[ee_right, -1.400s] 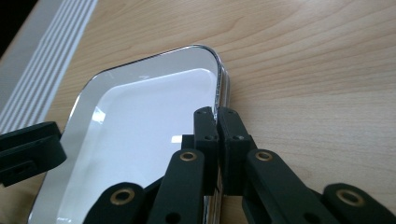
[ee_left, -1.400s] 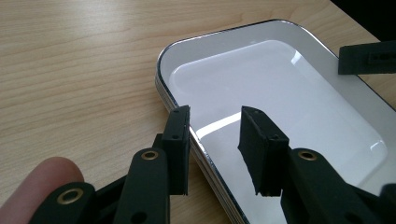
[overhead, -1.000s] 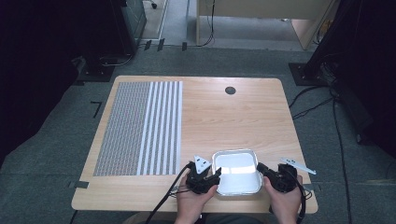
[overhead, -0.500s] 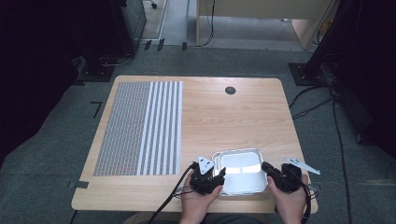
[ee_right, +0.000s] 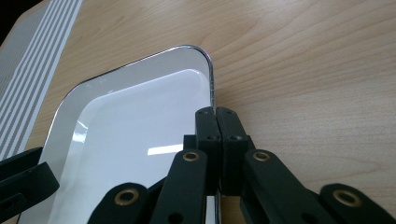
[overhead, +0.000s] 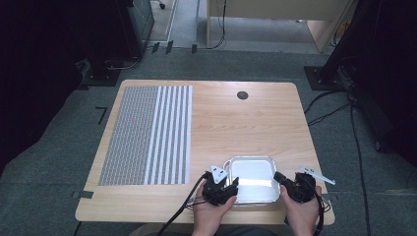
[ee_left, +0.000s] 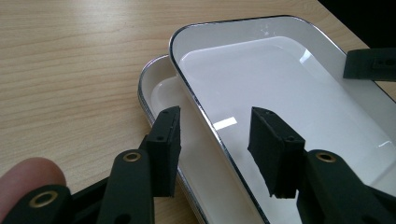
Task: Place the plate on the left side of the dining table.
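Two white trays with shiny rims lie stacked near the table's front edge, the upper tray (overhead: 251, 159) (ee_left: 280, 84) shifted a little off the lower tray (ee_left: 159, 88). My left gripper (overhead: 230, 187) (ee_left: 219, 144) straddles the upper tray's left rim. Its jaws have just been closing, but they still stand apart from the rim between them. My right gripper (overhead: 278, 177) (ee_right: 215, 116) is shut on the upper tray's (ee_right: 140, 107) right rim. One black jaw of the right gripper (ee_left: 369, 63) shows across the tray in the left gripper view.
A grey mat with white stripes (overhead: 147, 132) covers the table's left part. A dark round hole (overhead: 242, 95) sits near the far edge. Cables trail off the front edge and over the floor at the right. A fingertip (ee_left: 28, 170) rests beside my left jaw.
My left gripper has edged right onto the tray's left side. The right gripper and the trays have stayed where they were.
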Motion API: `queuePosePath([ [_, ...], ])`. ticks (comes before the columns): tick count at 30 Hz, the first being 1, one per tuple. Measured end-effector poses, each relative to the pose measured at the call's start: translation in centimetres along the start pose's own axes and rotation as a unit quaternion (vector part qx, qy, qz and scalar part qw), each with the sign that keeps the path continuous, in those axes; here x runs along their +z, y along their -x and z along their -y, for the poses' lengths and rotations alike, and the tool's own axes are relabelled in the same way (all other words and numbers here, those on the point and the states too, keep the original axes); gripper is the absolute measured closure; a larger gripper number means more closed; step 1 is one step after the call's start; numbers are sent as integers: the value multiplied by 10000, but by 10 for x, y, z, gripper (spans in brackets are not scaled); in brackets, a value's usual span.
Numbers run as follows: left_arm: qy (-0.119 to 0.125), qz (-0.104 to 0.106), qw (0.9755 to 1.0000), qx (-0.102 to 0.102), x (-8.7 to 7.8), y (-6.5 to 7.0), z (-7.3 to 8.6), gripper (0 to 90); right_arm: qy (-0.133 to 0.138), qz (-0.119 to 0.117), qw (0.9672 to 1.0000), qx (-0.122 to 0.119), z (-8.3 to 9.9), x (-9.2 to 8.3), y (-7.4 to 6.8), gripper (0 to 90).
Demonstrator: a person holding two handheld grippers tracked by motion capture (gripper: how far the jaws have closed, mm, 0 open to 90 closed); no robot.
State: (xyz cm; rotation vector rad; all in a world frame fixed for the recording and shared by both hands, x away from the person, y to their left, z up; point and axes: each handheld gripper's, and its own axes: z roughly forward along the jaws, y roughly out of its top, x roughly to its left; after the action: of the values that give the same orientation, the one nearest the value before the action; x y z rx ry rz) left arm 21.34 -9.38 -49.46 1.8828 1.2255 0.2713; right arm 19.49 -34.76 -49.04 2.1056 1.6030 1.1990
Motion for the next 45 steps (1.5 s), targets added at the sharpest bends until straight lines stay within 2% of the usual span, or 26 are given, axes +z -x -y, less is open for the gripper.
queuePosePath([
  [3, -11, -118, 9999, 111, 2, 1, 1, 683, 15, 12, 10000, 47, 1, 0, -1, 900],
  [5, 27, -177, 9998, 105, 4, 3, 1, 739, 19, 3, 9999, 103, 1, -1, -1, 900],
  [8, 86, -298, 9995, 71, 6, 5, 1, 767, 104, 70, 9999, 75, 2, -2, -3, 900],
  [13, 208, -428, 9988, -147, 4, 8, 0, 810, 264, 158, 9995, 79, 5, -6, -8, 900],
  [16, 287, -484, 9981, -263, 2, 8, -2, 823, 309, 173, 9993, 74, 5, -8, -12, 900],
  [24, 305, -502, 9981, -178, -3, 1, -5, 828, 274, 140, 9995, 71, 5, -8, -18, 900],
  [27, 304, -472, 9982, -192, -6, -4, -7, 826, 264, 115, 9995, 92, 4, -5, -22, 900],
  [31, 343, -477, 9980, -237, -11, -13, -11, 827, 309, 115, 9995, -18, 2, -2, -33, 900],
  [41, 335, -498, 9977, -306, -19, -29, -14, 825, 251, 87, 9996, -110, -1, 7, -50, 900],
  [45, 339, -510, 9976, -336, -27, -42, -19, 826, 226, 37, 9996, -138, -3, 13, -63, 900],
])
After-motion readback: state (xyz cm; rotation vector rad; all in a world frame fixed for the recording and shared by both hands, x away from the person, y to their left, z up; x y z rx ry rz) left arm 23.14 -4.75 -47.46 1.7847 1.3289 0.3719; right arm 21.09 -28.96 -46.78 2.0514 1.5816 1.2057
